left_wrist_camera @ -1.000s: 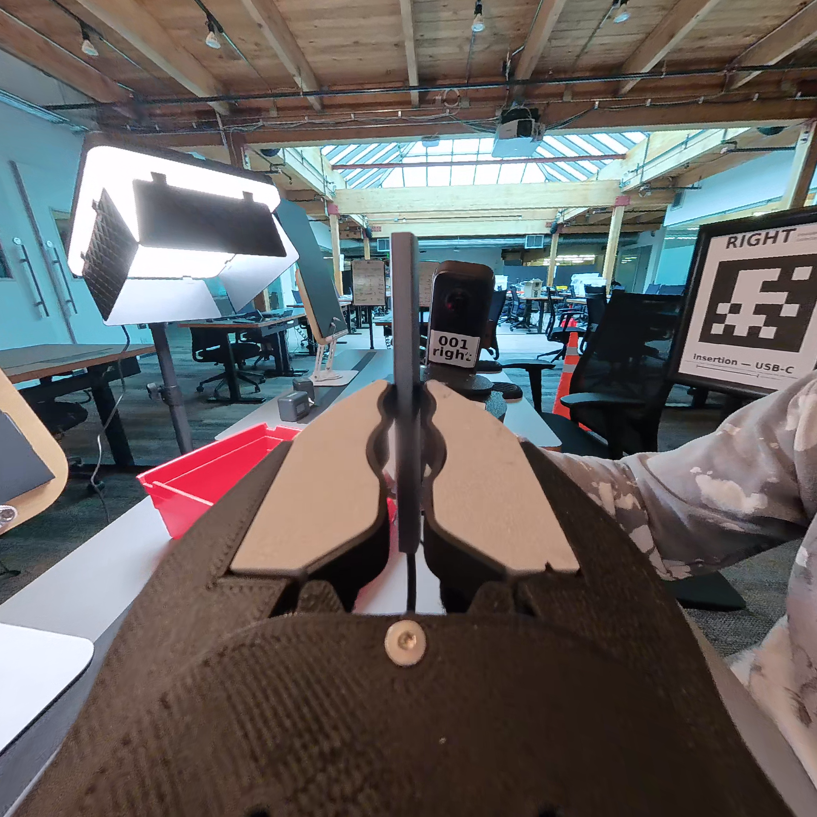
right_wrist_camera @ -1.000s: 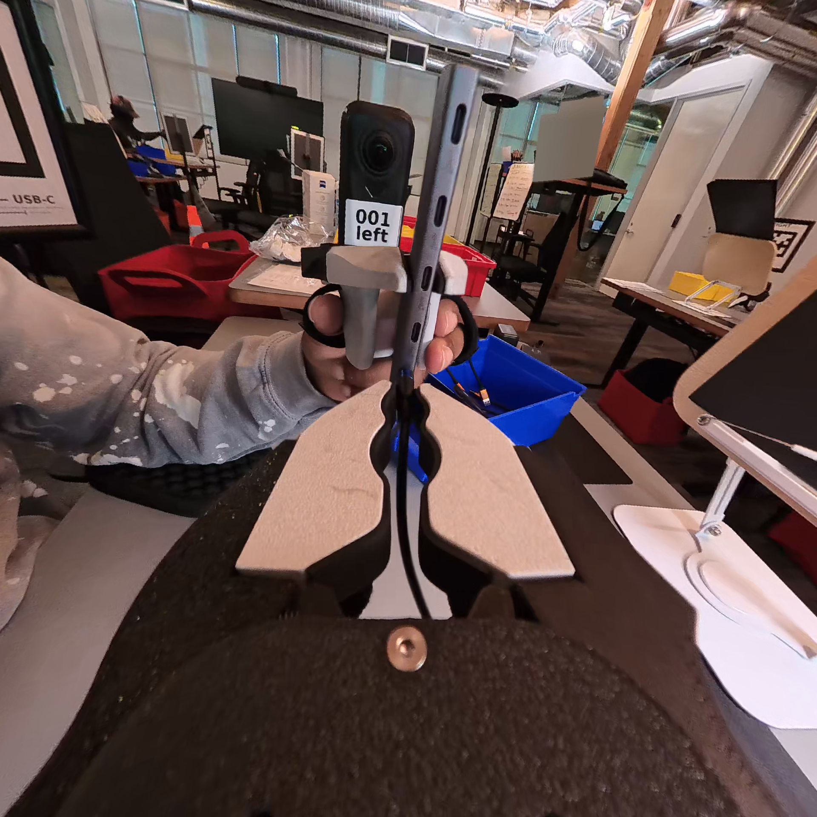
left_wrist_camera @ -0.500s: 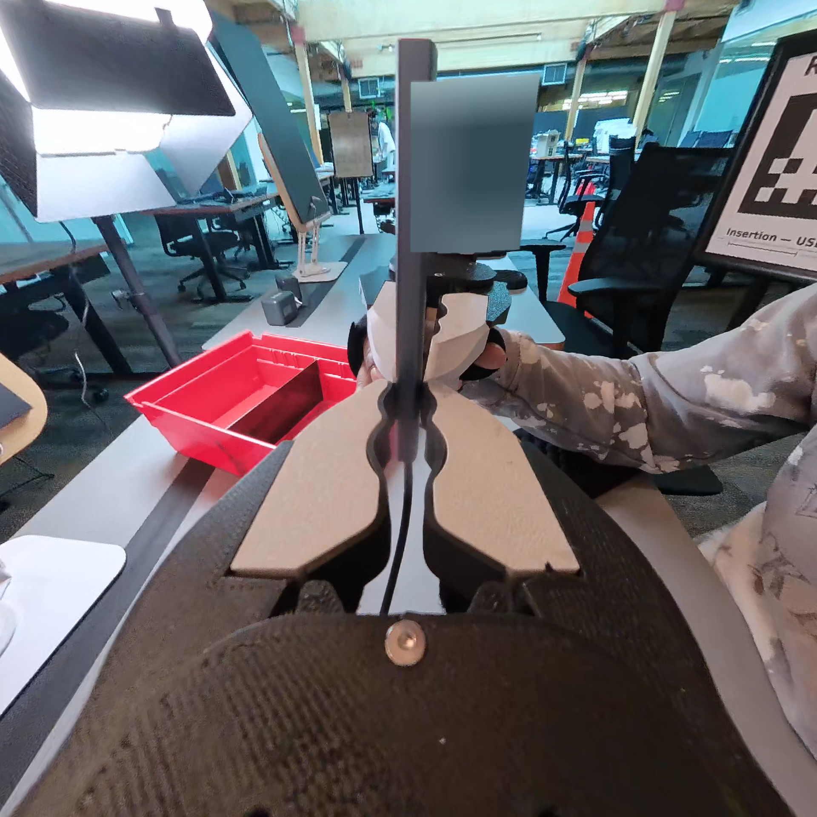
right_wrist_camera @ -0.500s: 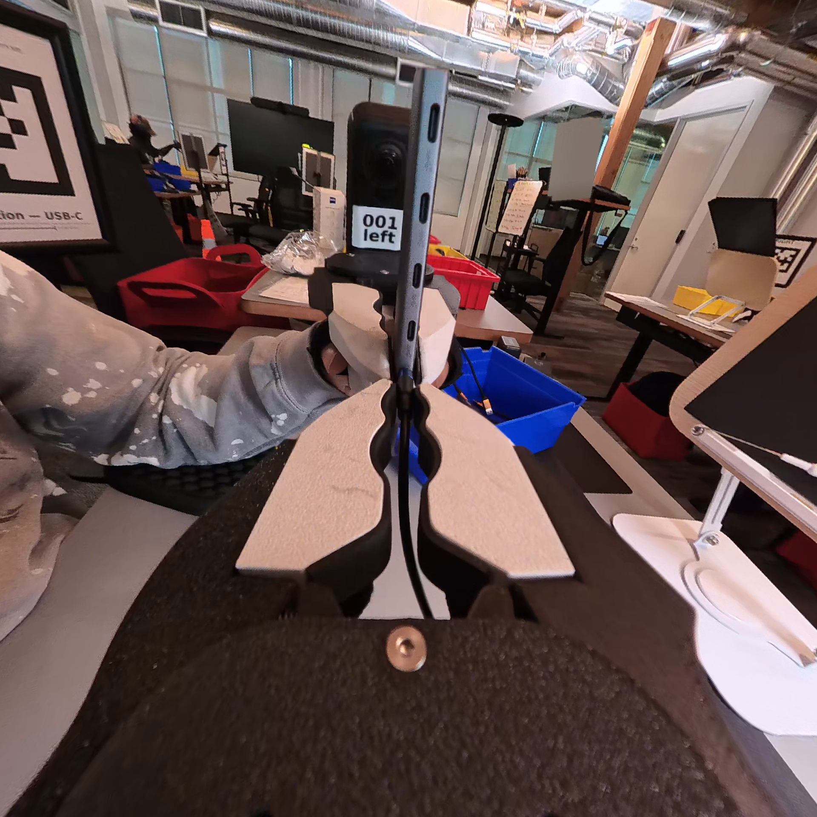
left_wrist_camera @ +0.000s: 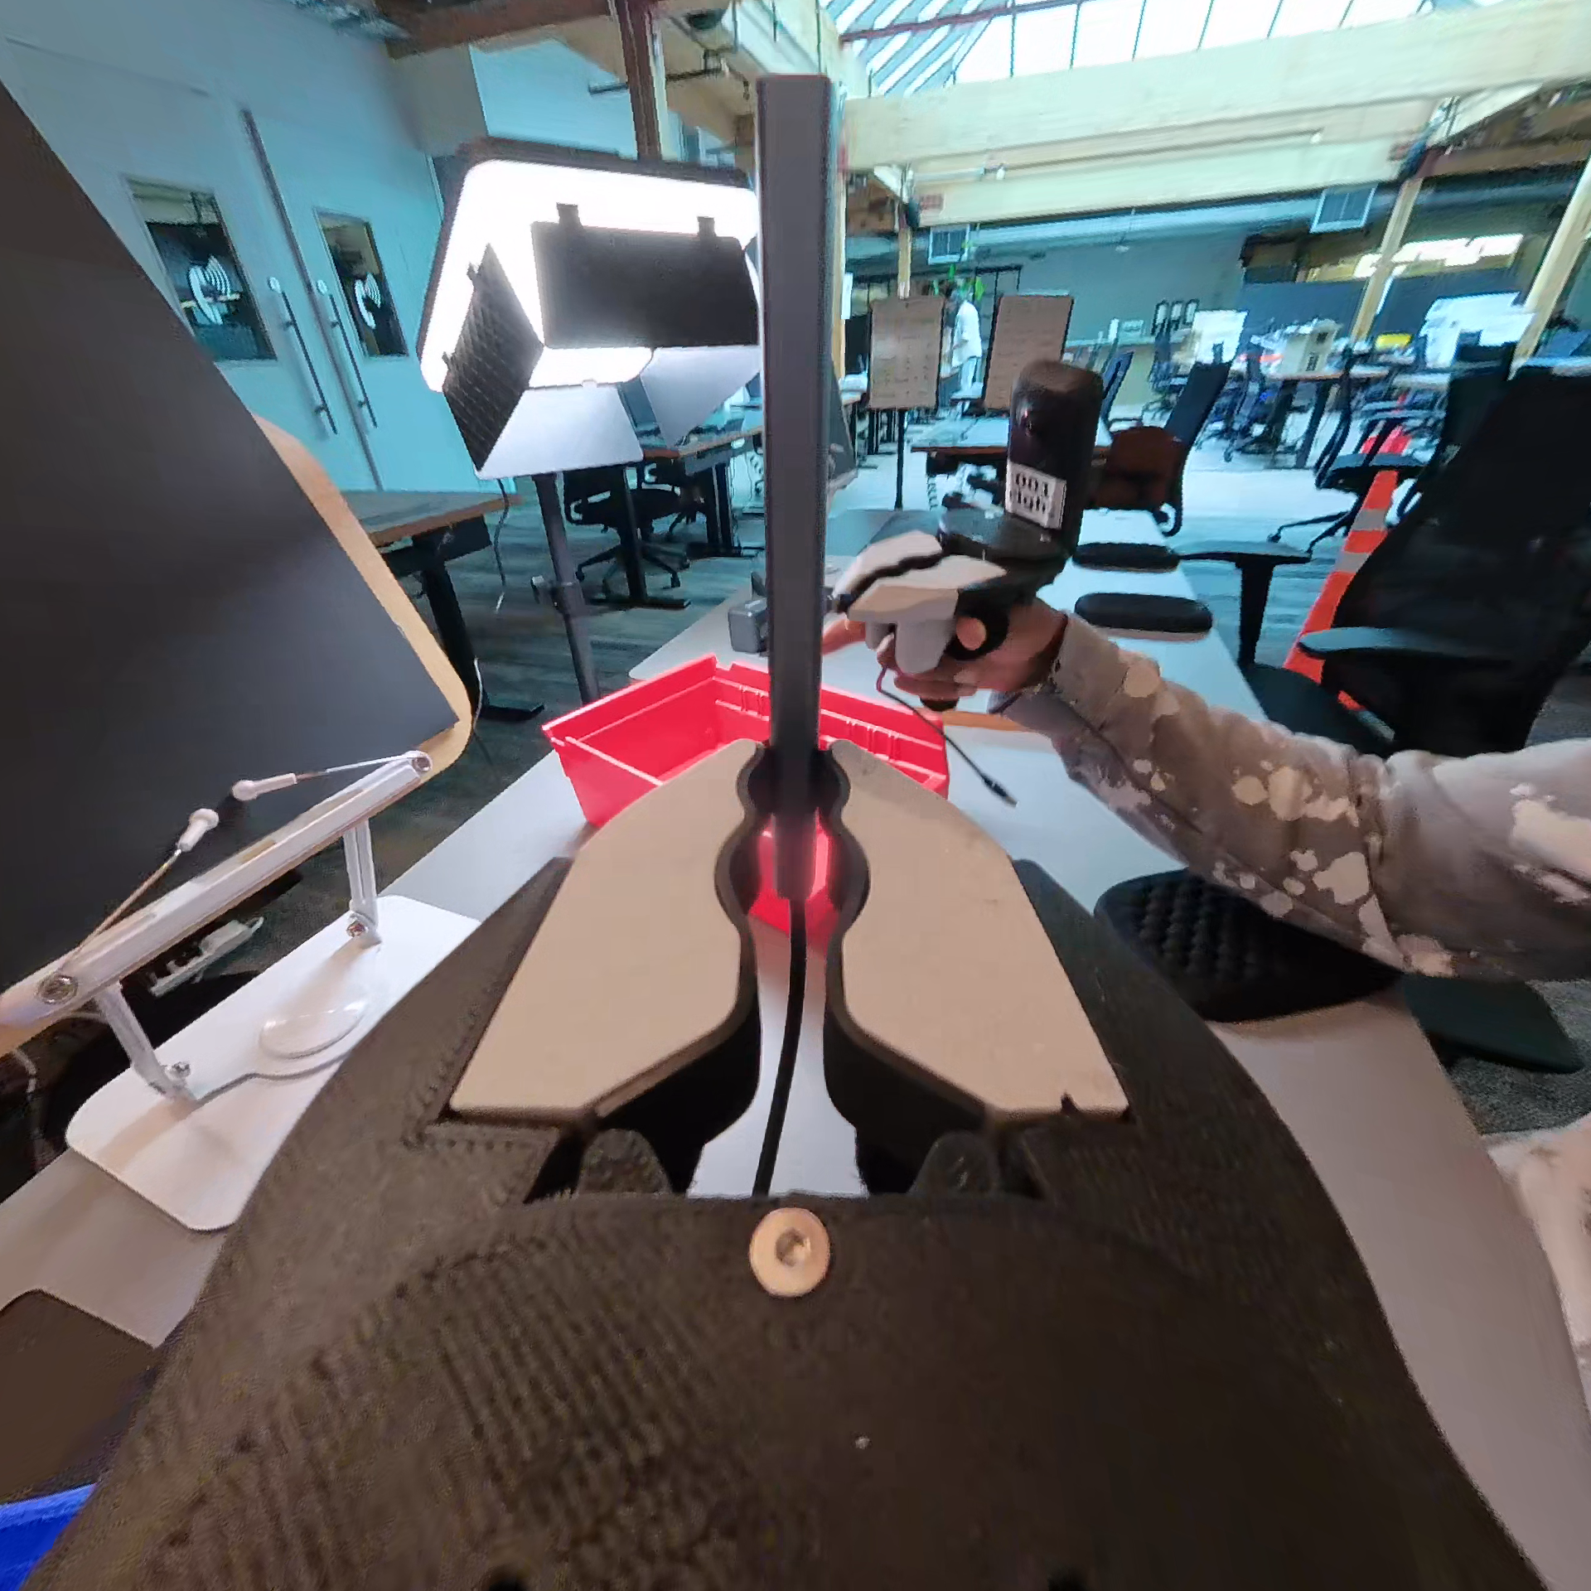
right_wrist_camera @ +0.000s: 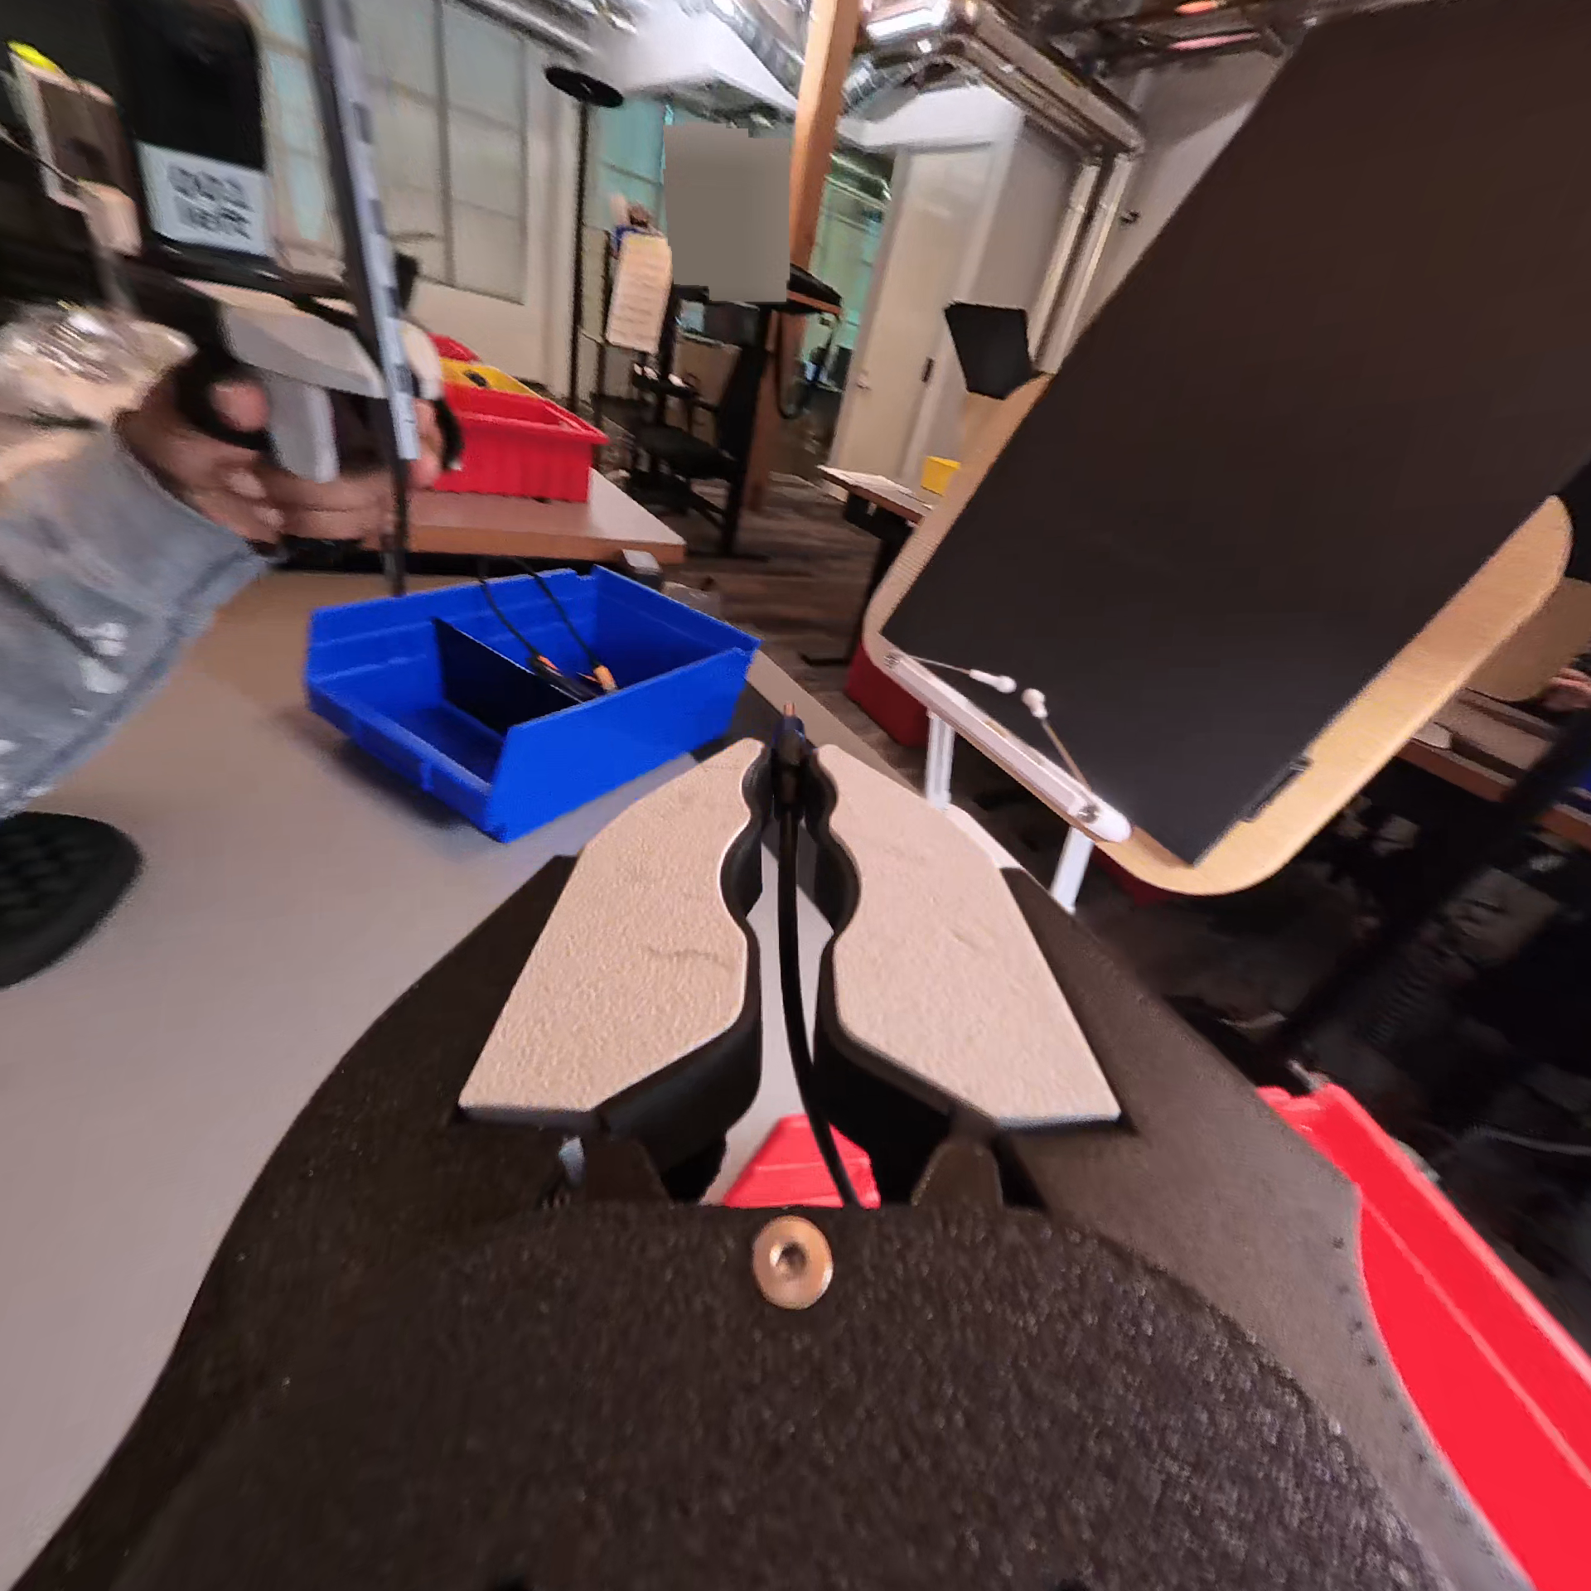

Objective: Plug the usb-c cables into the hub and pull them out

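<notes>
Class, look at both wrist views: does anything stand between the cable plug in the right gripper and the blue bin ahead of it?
Nothing visible does. The right gripper is shut on the cable plug, and only bare grey table lies between it and the blue bin. The hub, clamped upright in the left gripper, is off to the side.

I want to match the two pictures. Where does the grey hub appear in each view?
Left wrist view: the hub stands upright at centre, clamped by the left gripper.
Right wrist view: it is the thin blurred bar at upper left, far from the right gripper.
Shared landmark: the grey table.
</notes>
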The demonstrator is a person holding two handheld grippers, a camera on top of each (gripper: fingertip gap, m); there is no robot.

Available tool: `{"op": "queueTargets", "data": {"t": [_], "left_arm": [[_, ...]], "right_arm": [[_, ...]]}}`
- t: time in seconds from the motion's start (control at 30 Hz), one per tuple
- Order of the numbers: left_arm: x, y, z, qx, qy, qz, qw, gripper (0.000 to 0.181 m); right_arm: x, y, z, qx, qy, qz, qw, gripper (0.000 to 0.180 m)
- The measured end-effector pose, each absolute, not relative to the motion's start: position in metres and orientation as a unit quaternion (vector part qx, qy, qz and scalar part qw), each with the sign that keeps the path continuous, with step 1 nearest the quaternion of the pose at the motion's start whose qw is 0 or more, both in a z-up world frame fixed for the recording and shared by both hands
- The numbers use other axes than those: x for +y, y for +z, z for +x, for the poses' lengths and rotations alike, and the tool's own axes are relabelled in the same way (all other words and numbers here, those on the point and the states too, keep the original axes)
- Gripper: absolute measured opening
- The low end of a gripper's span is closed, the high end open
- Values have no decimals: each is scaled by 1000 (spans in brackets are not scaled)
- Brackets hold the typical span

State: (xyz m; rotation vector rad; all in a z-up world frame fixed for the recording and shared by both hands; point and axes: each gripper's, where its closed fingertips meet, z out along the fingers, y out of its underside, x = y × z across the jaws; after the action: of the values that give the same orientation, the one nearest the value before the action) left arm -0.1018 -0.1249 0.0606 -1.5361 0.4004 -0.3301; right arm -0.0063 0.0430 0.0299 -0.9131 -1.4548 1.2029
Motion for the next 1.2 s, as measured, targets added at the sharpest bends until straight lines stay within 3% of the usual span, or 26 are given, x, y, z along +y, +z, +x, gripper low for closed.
{"op": "queueTargets", "data": {"t": [0.2, 0.33, 0.63, 0.7, 0.93, 1.2], "left_arm": [[-111, 50, -95, 184, -150, -696, 678, 10], [-112, 48, -98, 183, -145, -698, 677, 10], [-105, 35, -93, 176, -170, -726, 643, 20], [-103, 32, -89, 181, -170, -730, 637, 19], [-91, 8, -74, 199, -165, -764, 592, 13], [-81, -32, -43, 255, -152, -807, 510, 13]], "right_arm": [[110, 46, -41, -601, 401, -400, 564, 7], [149, 27, -43, -608, 324, -423, 588, 7], [171, -120, -2, -715, 162, -517, 442, 9], [169, -125, 5, -732, 136, -521, 418, 21], [110, -56, -10, -728, 237, -468, 441, 30], [-42, 18, -28, -779, 368, -300, 409, 28]]}}
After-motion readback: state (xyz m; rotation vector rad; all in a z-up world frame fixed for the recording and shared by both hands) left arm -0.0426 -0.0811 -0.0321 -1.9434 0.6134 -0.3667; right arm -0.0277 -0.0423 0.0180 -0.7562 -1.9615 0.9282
